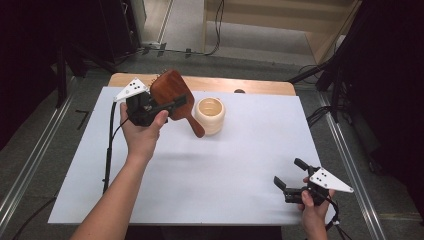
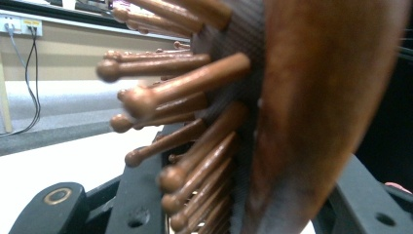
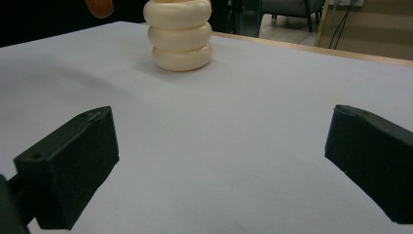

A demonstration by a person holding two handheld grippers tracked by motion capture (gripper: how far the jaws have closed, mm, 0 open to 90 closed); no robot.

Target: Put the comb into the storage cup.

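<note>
The left hand-held gripper point(image 1: 167, 106) clamps the brown wooden paddle hairbrush point(image 1: 172, 92) by its head, lifted just beside the cream ribbed holder point(image 1: 209, 115) on the table point(image 1: 225, 165); the right hand-held gripper point(image 1: 290, 177) rests wide, empty. The handle could knock the holder over if swung carelessly

The left gripper point(image 1: 167, 106) clamped the head of a wooden hairbrush point(image 1: 172, 92) above the white table point(image 1: 225, 165), its handle slanting down beside a cream ribbed cup point(image 1: 209, 115); the right gripper point(image 1: 290, 175) rested at the near right edge, jaws apart, well away from both.
</note>
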